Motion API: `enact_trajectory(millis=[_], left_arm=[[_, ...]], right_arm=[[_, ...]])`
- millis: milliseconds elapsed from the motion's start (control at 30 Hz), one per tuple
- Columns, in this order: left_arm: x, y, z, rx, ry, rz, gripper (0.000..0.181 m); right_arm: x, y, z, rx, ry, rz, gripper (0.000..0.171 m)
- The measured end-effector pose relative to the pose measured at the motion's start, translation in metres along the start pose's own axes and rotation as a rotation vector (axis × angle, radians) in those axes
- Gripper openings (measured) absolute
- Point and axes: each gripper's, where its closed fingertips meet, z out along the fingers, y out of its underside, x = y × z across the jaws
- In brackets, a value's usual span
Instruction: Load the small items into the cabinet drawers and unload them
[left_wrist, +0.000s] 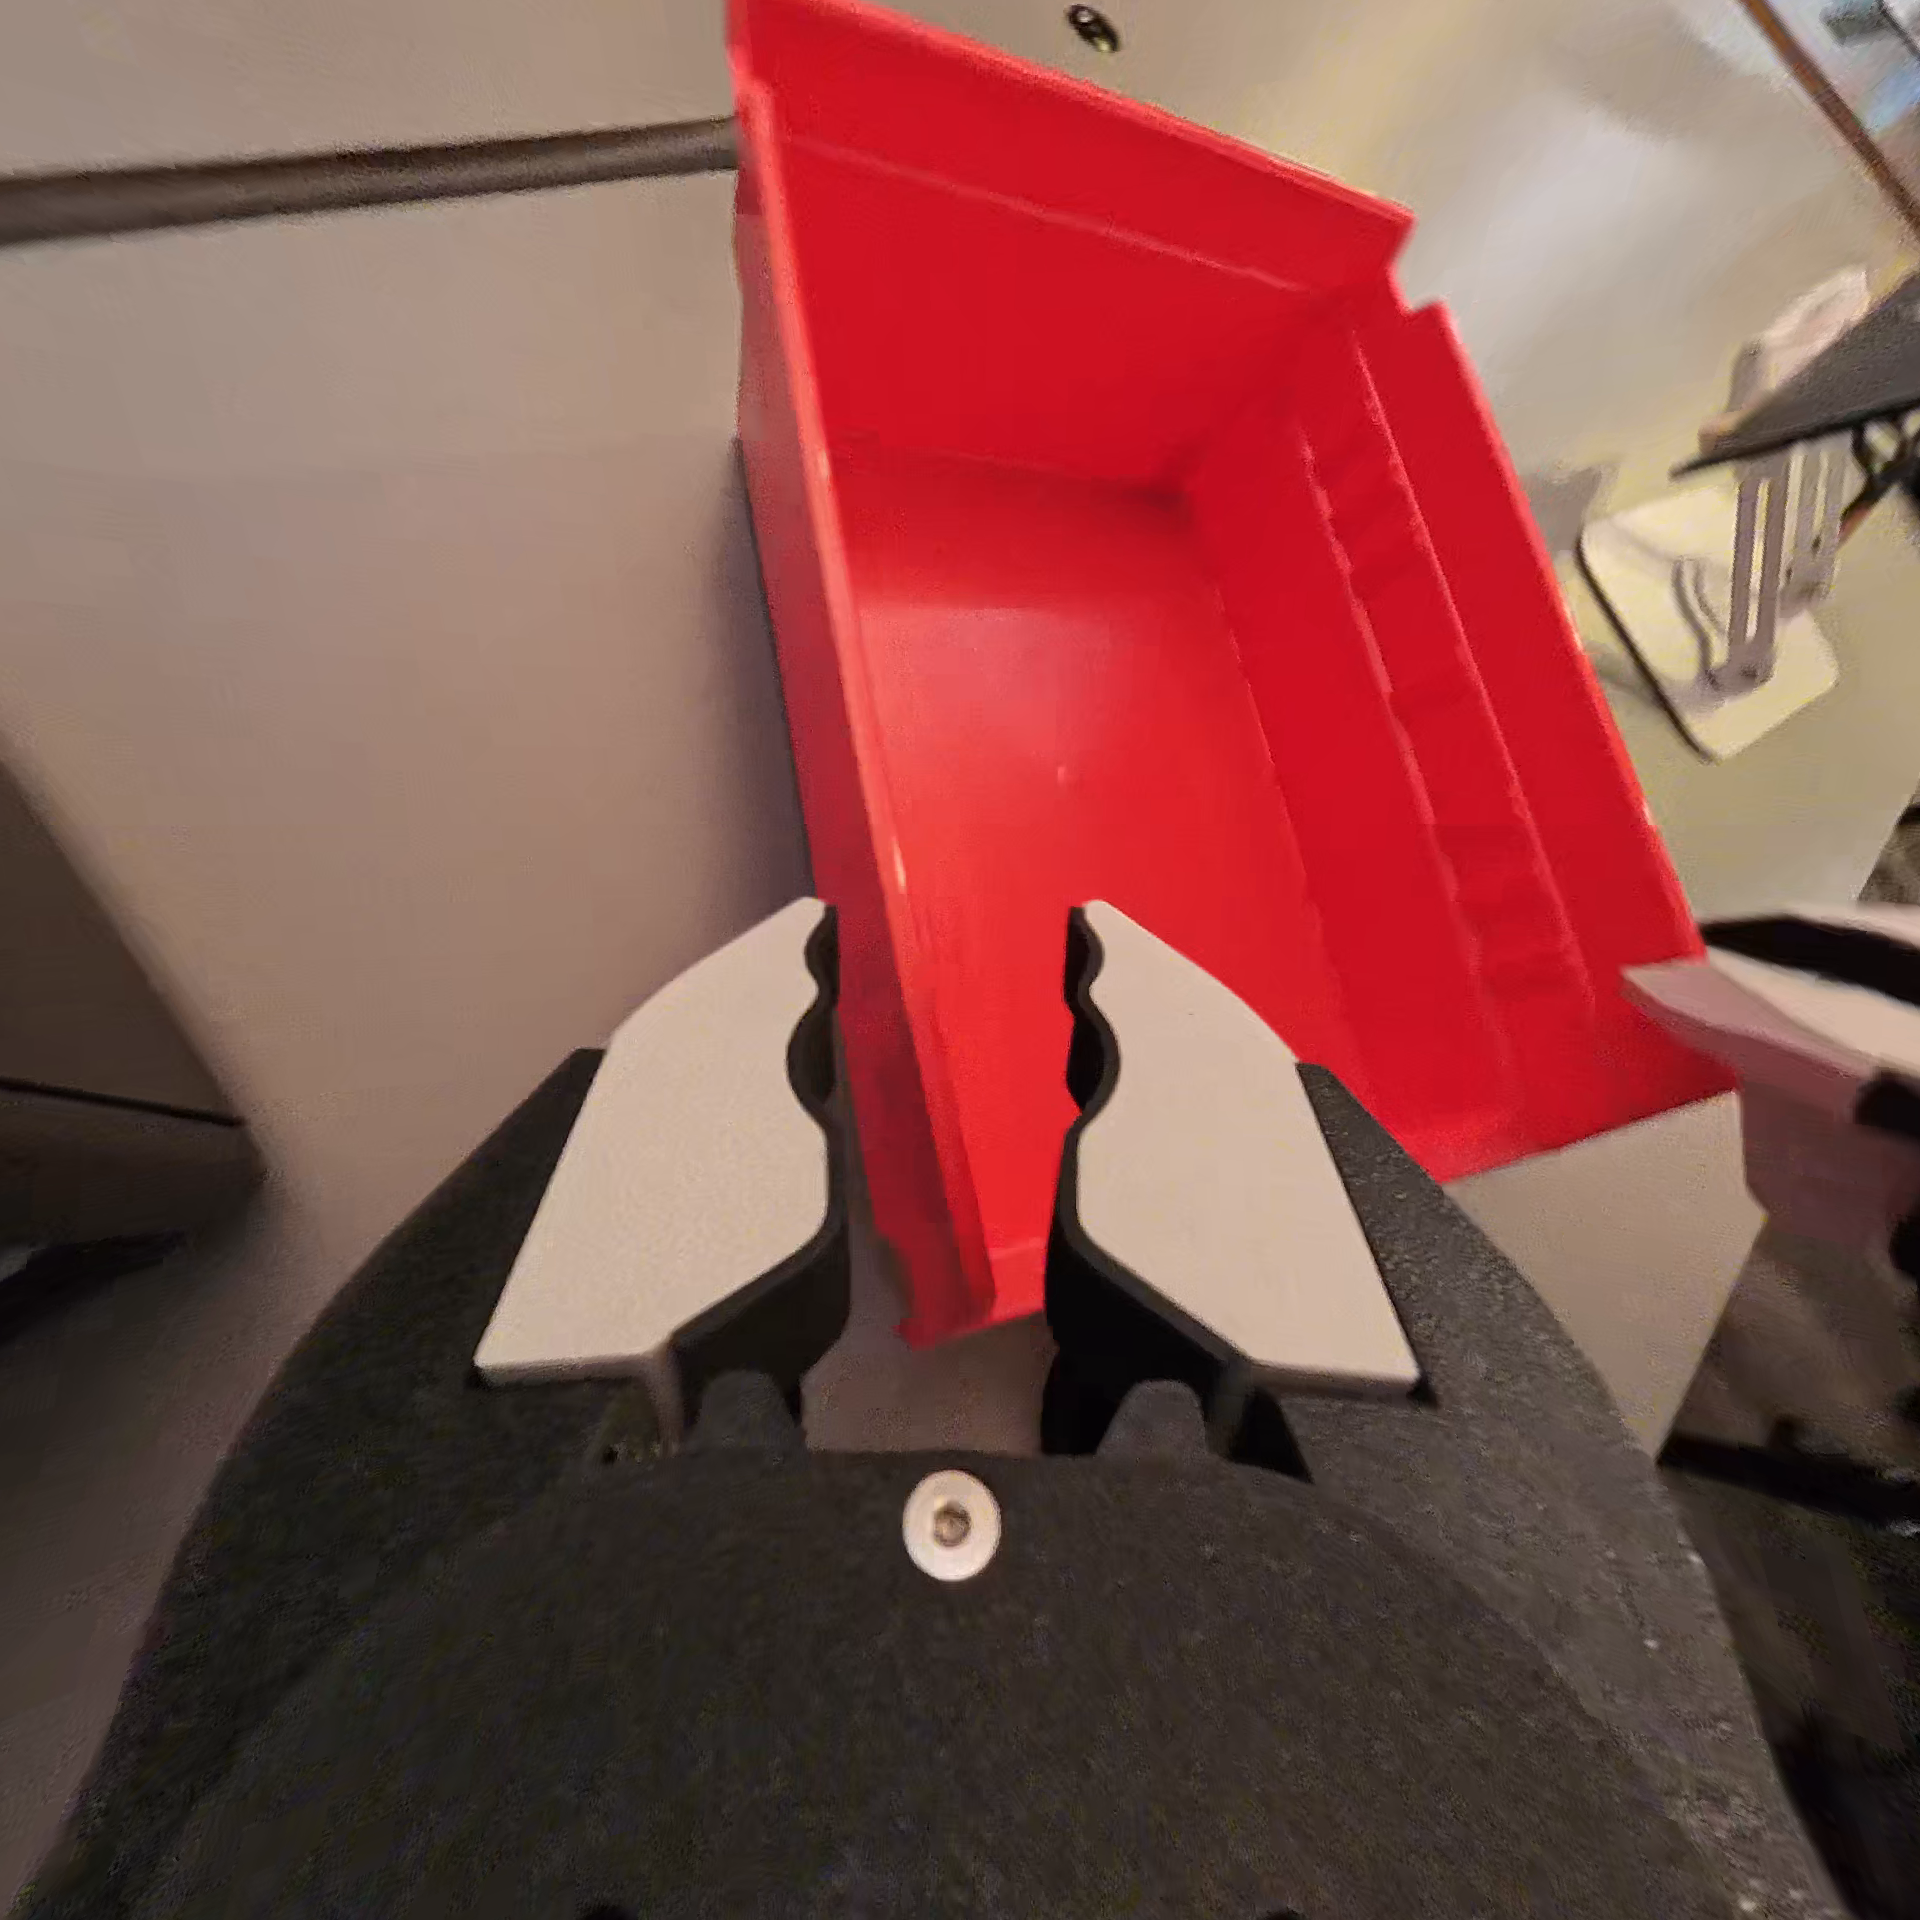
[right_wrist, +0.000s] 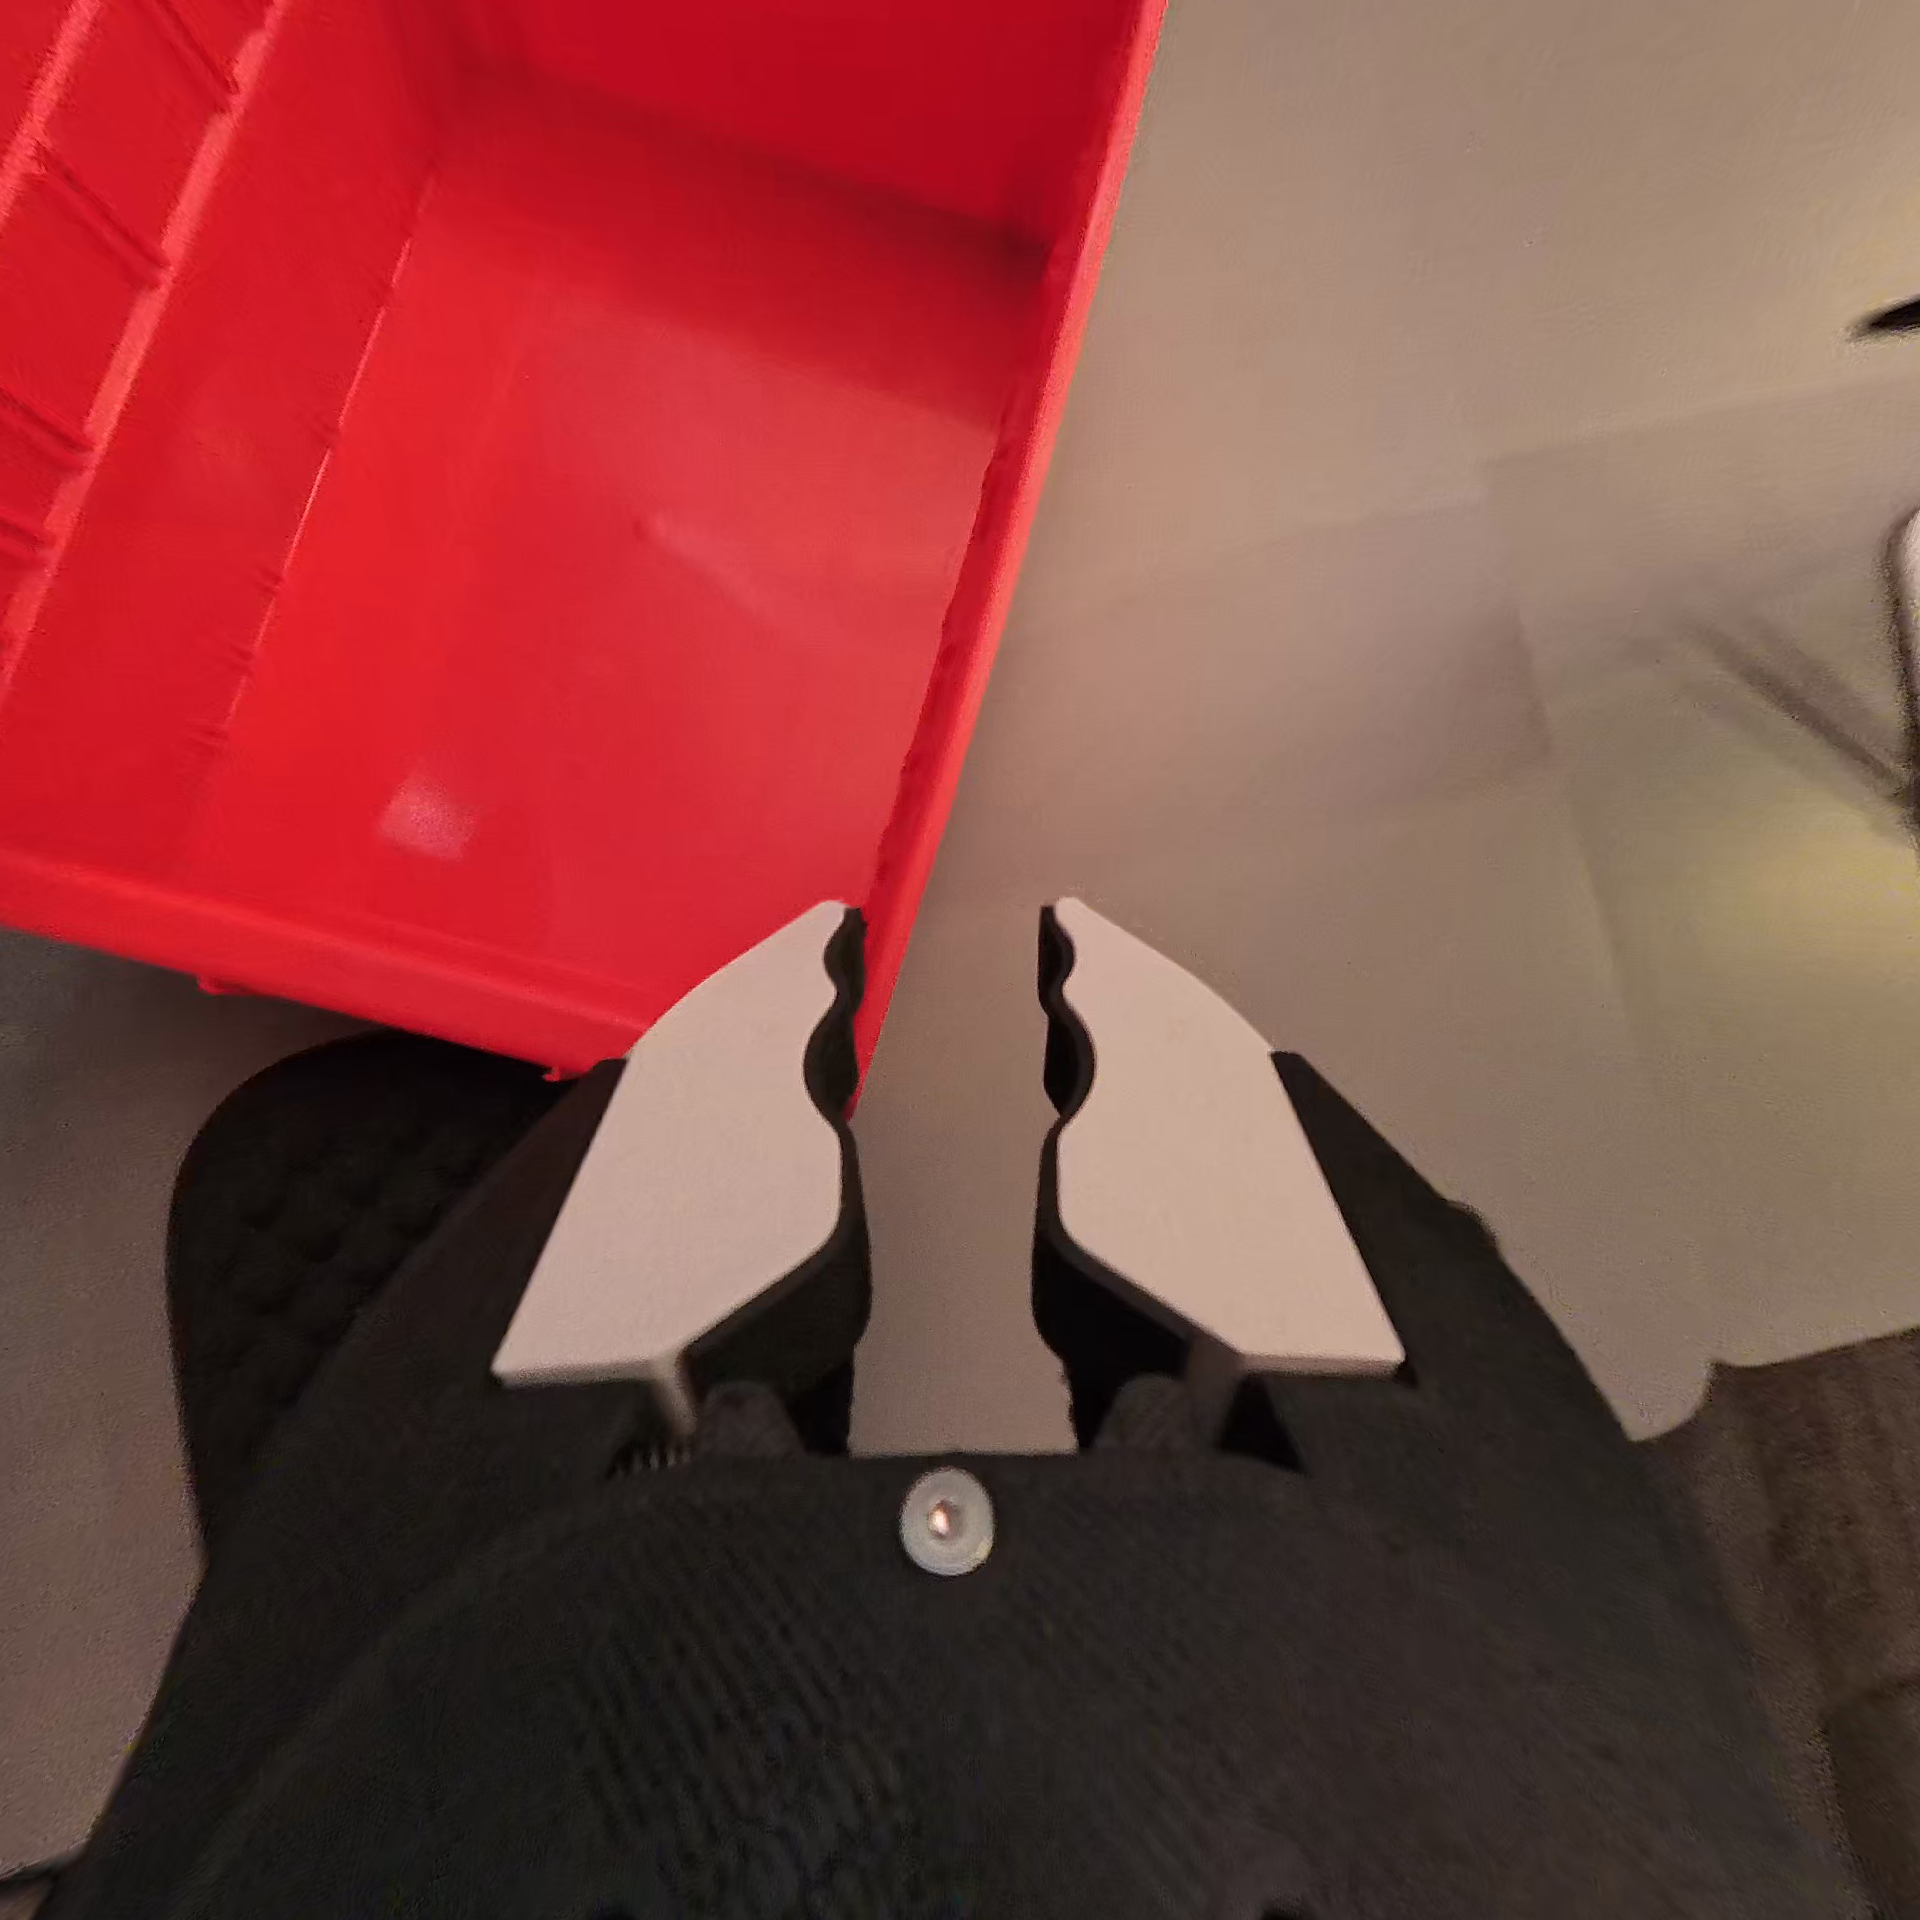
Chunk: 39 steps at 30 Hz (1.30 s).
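Note:
An empty red drawer bin (left_wrist: 1060, 727) lies on a grey surface; no small items show in it. My left gripper (left_wrist: 951, 914) is open and straddles the bin's left wall at its near corner, one finger outside and one inside. My right gripper (right_wrist: 951, 914) is open at the bin's (right_wrist: 582, 499) near right corner. The right wall runs against its left finger, and its right finger stands apart over the grey surface. The right gripper also shows at the right edge of the left wrist view (left_wrist: 1766, 1018).
A grey cabinet face (left_wrist: 364, 520) with a dark horizontal seam stands behind and left of the bin. A white stand with metal prongs (left_wrist: 1714, 613) and a dark shelf (left_wrist: 1839, 384) lie to the far right. Dark floor (right_wrist: 1818, 1558) lies at lower right.

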Motion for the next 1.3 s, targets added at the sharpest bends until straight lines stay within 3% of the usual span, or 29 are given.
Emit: enact_trajectory(millis=[67, 133, 267, 400, 533, 733, 867, 1033, 1167, 1300], left_arm=[[0.011, 0.006, -0.015, 0.024, 0.036, 0.071, 0.048], [0.018, 0.015, -0.036, 0.081, 0.096, 0.132, 0.048], [0.018, 0.035, -0.094, 0.242, 0.173, 0.254, 0.039], [0.000, 0.066, -0.150, 0.252, 0.212, 0.293, 0.039], [-0.049, 0.085, -0.202, 0.303, 0.168, 0.271, 0.039], [-0.165, 0.094, -0.279, 0.393, -0.104, 0.236, 0.036], [-0.232, 0.082, -0.339, 0.477, -0.231, 0.157, 0.037], [-0.284, 0.049, -0.422, 0.676, -0.281, 0.088, 0.035], [-0.303, 0.016, -0.481, 0.810, -0.273, 0.054, 0.033], [-0.300, -0.021, -0.523, 0.891, -0.295, 0.125, 0.032]], right_arm=[[-0.008, 0.009, 0.012, -0.096, -0.103, 0.033, 0.030], [-0.020, 0.010, 0.022, -0.132, -0.224, 0.038, 0.014], [-0.008, -0.002, 0.037, -0.110, -0.176, 0.060, 0.008], [-0.006, -0.017, 0.048, -0.113, -0.168, 0.016, 0.007], [-0.013, -0.028, 0.057, -0.101, -0.236, -0.061, 0.007], [-0.025, -0.031, 0.059, -0.104, -0.262, -0.134, 0.007], [-0.027, -0.030, 0.062, -0.116, -0.265, -0.132, 0.007], [-0.030, -0.023, 0.070, -0.126, -0.286, -0.083, 0.010], [-0.022, -0.033, 0.062, -0.067, -0.228, -0.052, 0.018], [-0.007, -0.070, 0.025, 0.121, -0.098, -0.001, 0.024]])
